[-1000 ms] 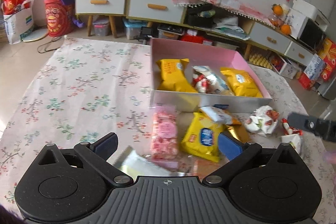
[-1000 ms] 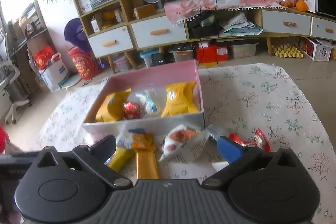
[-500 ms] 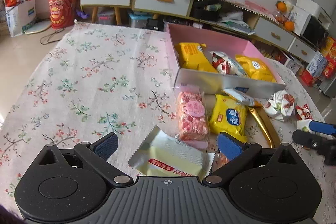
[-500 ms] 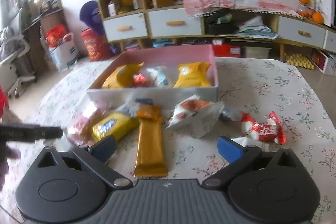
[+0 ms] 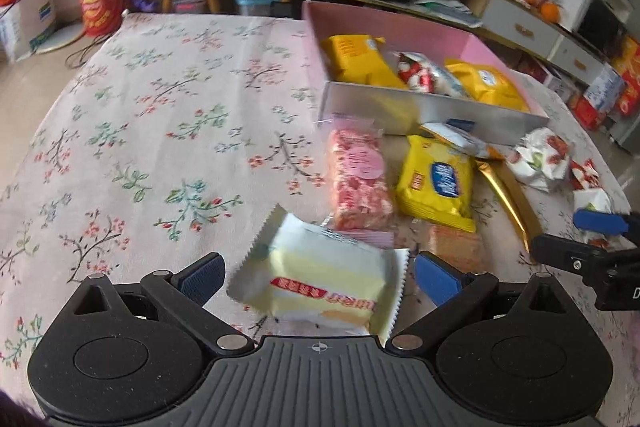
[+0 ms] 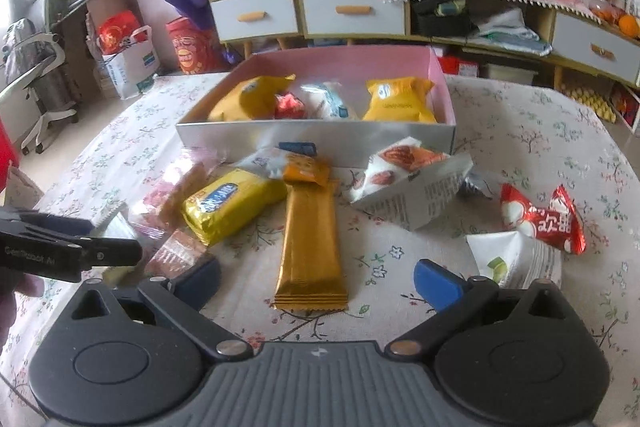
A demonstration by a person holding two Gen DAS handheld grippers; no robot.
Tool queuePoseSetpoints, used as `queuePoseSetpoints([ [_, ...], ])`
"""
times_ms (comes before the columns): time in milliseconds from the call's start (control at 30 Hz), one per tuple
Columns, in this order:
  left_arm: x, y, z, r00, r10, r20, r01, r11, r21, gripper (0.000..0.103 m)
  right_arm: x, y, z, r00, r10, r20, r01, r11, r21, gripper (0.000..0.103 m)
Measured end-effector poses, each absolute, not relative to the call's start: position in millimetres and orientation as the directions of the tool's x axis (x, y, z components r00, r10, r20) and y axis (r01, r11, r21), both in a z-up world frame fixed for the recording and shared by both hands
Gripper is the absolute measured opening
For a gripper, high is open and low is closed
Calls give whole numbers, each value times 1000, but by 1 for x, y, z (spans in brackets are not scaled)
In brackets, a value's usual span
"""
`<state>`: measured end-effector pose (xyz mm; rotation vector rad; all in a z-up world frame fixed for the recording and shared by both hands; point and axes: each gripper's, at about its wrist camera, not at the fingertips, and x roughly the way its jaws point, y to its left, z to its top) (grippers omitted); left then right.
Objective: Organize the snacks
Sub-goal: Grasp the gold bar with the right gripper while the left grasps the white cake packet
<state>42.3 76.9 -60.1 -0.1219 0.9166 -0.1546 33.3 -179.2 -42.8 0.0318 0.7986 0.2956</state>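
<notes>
Your left gripper (image 5: 316, 273) hangs over the floral tablecloth (image 5: 168, 115) with its blue pads spread wide, a pale yellow cake packet (image 5: 320, 281) lying between them; neither pad appears to press on the wrapper, so the tool is released. Just beyond the packet lies a pink-and-red sweet bag (image 5: 358, 183), and beside that a yellow biscuit pack (image 5: 438, 183) and a long gold bar (image 5: 508, 195). Your right gripper (image 6: 316, 277) is likewise spread and grasps nothing, its pads flanking the near end of the gold bar (image 6: 310, 247) without touching it. To its right sit a white packet with a green mark (image 6: 520, 263) and a red foil sweet bag (image 6: 540, 221); a white nut packet (image 6: 416, 183) lies nearer the box. The pink-lined box (image 6: 316, 137) stands at the far side of the loose snacks, holding two yellow chip bags (image 6: 398, 99) with smaller wrapped snacks between them. From the left wrist view, the right gripper shows at the right edge, close to the snack pile.
</notes>
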Motion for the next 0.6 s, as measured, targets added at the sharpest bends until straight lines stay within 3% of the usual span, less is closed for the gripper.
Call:
queuePoseSetpoints([
  [600,41,62,-65,584,-173,-793,185,980,-77,100,47,-166,-59,677,213,-705,-253,966,50,87],
])
